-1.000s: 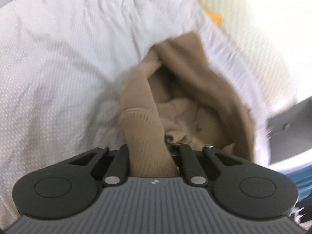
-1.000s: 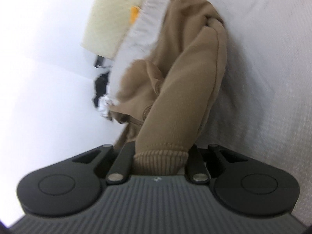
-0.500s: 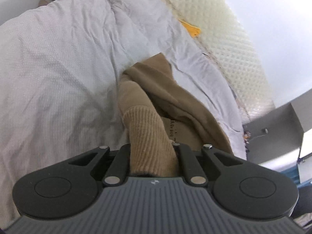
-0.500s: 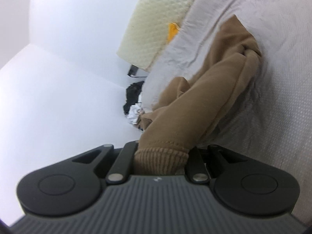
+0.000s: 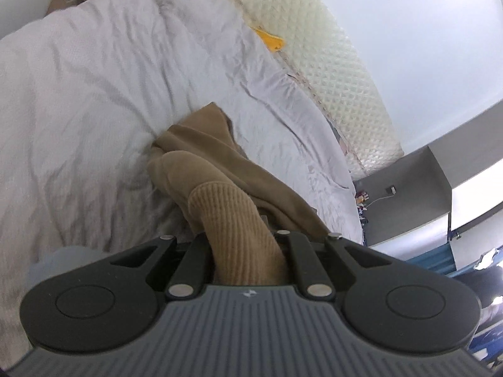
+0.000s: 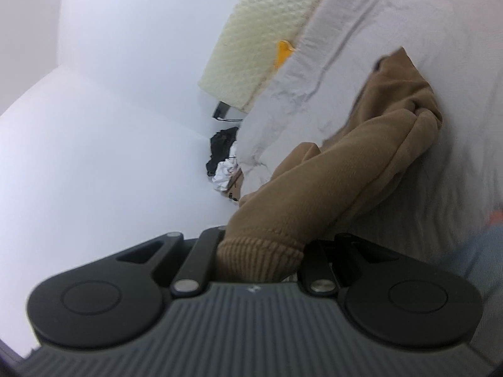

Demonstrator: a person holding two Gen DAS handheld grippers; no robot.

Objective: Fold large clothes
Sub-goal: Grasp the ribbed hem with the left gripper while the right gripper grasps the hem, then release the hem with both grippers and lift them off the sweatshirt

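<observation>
Both grippers have risen — left gripper [image 5: 248, 251] and right gripper [image 6: 261, 260], angled downward, each clenching a sweater [image 5: 217, 169] cuff.

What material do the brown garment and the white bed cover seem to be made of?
Brown garment: probably a soft cotton-type knit, matt; its cuff shows clear ribbing and the body looks slightly fleecy. Bed cover: likely thin woven cotton, matt, with fine creases and a tiny dotted texture.

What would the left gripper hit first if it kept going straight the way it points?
Apart from the tan sweater it already grips, probably the white bedspread beyond it; depth is hard to judge.
</observation>
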